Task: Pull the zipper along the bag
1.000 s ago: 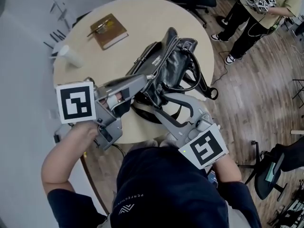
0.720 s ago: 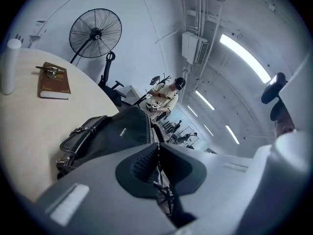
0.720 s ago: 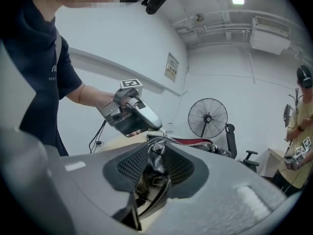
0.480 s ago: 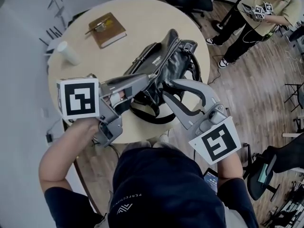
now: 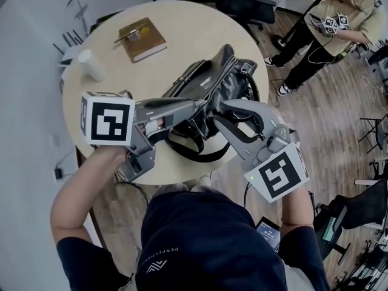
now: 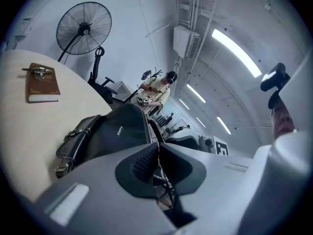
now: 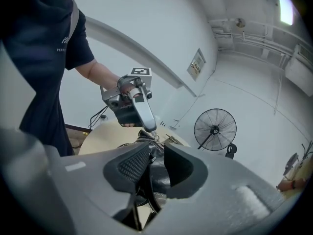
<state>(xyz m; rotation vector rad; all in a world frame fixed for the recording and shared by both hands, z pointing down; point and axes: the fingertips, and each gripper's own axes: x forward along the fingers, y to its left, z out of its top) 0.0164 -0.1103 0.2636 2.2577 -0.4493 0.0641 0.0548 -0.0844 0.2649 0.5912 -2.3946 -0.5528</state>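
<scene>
Pinching the zipper (image 5: 213, 77) in my narrow left claw (image 6: 157, 153), I am closing my right claw (image 7: 156, 163) around the bag (image 5: 235, 85), to brace it before pulling.

The right gripper (image 5: 219, 113) has moved up onto the bag's (image 5: 212, 77) near end, its jaws closing around the leather.

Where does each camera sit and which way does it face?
Head view: on the person's head, facing steeply down at table and bag; shows torso, left tool, right tool.
Left gripper view: on the left tool, facing across the table past the book; jaws pinch the bag's end.
Right gripper view: on the right tool, facing the person's left; jaws closing around the bag, not pressing it; torso shows.
Shared: head and right gripper views show the left tool on the bag.
</scene>
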